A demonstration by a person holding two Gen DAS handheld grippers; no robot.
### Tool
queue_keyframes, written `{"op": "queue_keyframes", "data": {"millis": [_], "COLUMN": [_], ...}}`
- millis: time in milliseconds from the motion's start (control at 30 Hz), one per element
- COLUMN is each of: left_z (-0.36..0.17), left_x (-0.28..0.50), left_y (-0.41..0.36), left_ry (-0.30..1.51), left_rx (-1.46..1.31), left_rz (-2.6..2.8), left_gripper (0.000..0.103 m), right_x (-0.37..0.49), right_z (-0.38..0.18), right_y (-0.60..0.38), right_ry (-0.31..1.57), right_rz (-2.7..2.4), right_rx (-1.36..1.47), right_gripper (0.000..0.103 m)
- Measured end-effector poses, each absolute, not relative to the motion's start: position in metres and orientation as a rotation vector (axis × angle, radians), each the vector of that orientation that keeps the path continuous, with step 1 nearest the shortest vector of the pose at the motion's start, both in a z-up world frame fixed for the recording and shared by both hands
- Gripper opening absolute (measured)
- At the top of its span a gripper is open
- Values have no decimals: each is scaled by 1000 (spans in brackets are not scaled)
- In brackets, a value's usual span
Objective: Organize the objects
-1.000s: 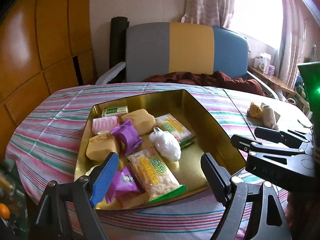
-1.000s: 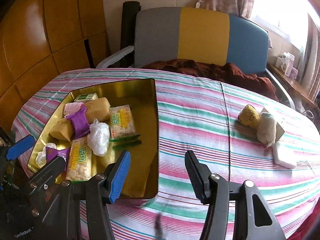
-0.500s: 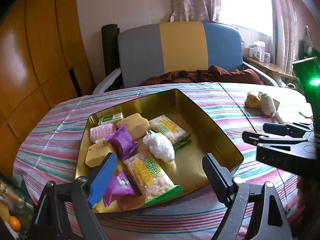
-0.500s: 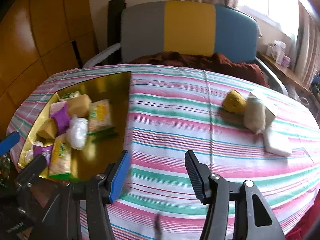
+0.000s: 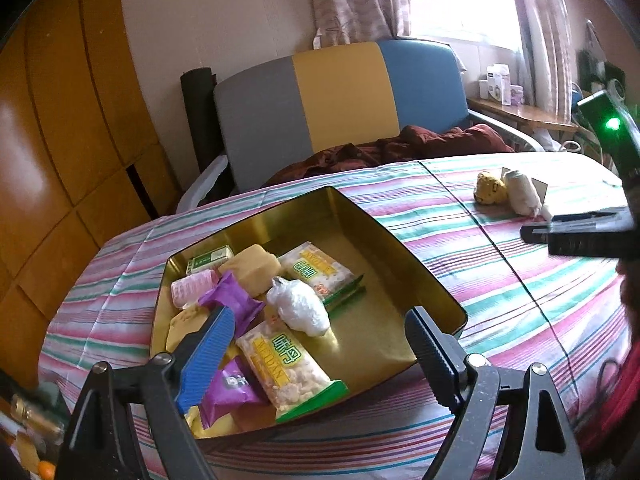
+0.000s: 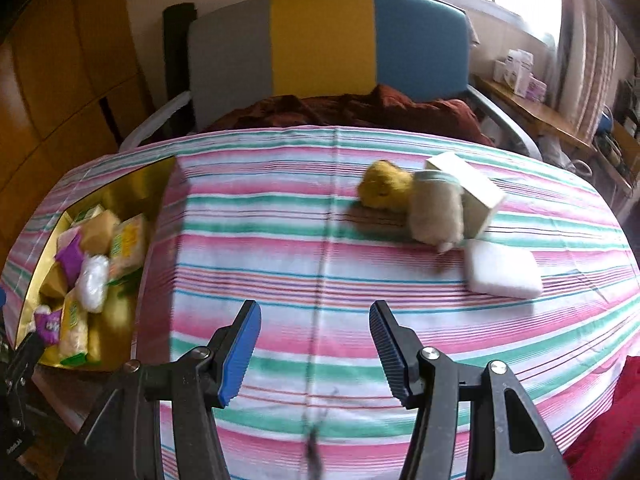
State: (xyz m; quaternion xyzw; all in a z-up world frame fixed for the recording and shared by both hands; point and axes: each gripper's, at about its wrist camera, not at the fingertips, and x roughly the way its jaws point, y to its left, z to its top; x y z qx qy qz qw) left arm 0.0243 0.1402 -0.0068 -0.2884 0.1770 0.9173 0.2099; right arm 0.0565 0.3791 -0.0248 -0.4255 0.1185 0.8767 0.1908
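A gold tin tray (image 5: 416,272) holds several wrapped snacks, among them a white bundle (image 5: 298,310), a purple packet (image 5: 232,300) and a rice-cracker bag (image 5: 288,368). My left gripper (image 5: 316,344) is open and empty over the tray's near edge. On the striped cloth to the right lie a yellow lump (image 6: 384,190), a cream roll (image 6: 436,210), a small box (image 6: 476,188) and a white pad (image 6: 502,274). My right gripper (image 6: 316,340) is open and empty, above bare cloth in front of them. The tray shows at the left of the right wrist view (image 6: 120,196).
The round table (image 6: 280,240) has a pink, green and white striped cloth. A grey, yellow and blue chair (image 5: 340,92) with a dark red cloth (image 5: 400,148) stands behind it. Wooden panels are at the left. A sill with boxes (image 5: 500,88) is at the right.
My right gripper has swung right, away from the tray and toward the yellow lump and cream roll. My left gripper has shifted slightly over the tray. Both stay open.
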Motion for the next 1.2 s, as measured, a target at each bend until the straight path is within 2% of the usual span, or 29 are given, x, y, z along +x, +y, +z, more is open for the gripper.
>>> {"op": "queue_keyframes", "data": {"millis": [200, 433, 700, 1000, 1200], "left_z": [-8, -11, -17, -22, -28], "left_x": [26, 25, 27, 29, 30], "left_y": [149, 160, 177, 208, 227], "left_ry": [516, 530, 542, 550, 565], "left_rx": [-796, -796, -813, -818, -833], "left_rz": [2533, 2501, 2430, 2344, 2287], "left_gripper": [88, 88, 88, 88, 88], "right_x": [59, 57, 76, 68, 48], "right_z": [-14, -7, -40, -67, -78], "right_y": [422, 481, 583, 628, 627], "right_ry": [417, 407, 740, 786, 708], "right_rz": [2393, 2319, 2087, 1941, 1945], "right_rx": [-1183, -1142, -1097, -1170, -1248], "right_gripper": [57, 57, 57, 57, 57]}}
